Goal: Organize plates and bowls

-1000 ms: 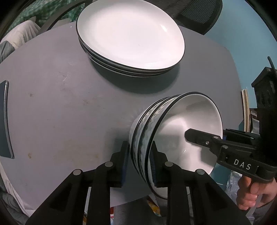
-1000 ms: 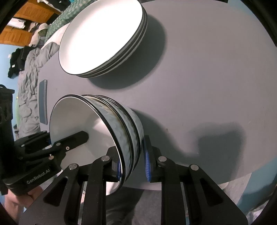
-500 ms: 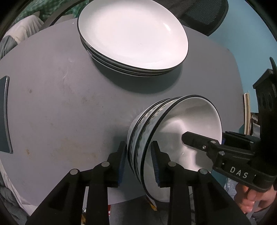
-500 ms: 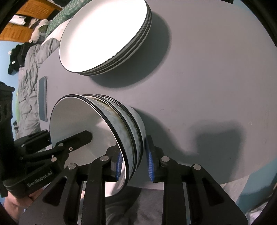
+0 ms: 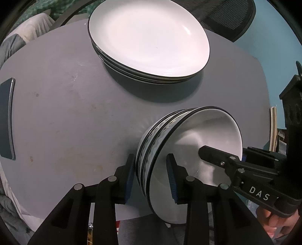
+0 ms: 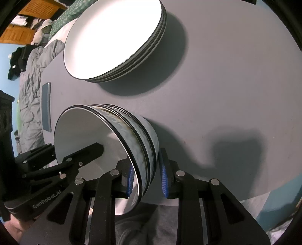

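A nested stack of white, black-rimmed bowls (image 5: 190,150) sits near the front edge of the grey round table (image 5: 66,105); it also shows in the right wrist view (image 6: 117,143). My left gripper (image 5: 151,177) straddles the stack's rim, jaws parted with small gaps. My right gripper (image 6: 146,177) straddles the rim from the opposite side, jaws also parted. The right gripper's finger shows inside the top bowl in the left wrist view (image 5: 217,154). A stack of white plates (image 5: 147,37) stands at the back, also seen in the right wrist view (image 6: 113,37).
A dark phone (image 5: 6,118) lies at the table's left edge, also in the right wrist view (image 6: 46,107). A black mesh chair (image 5: 230,15) stands behind the table. A grey blanket (image 6: 28,79) lies beyond the table.
Both grippers' jaws have opened slightly off the bowl stack's rim. The bowl stack has moved a little farther onto the table.
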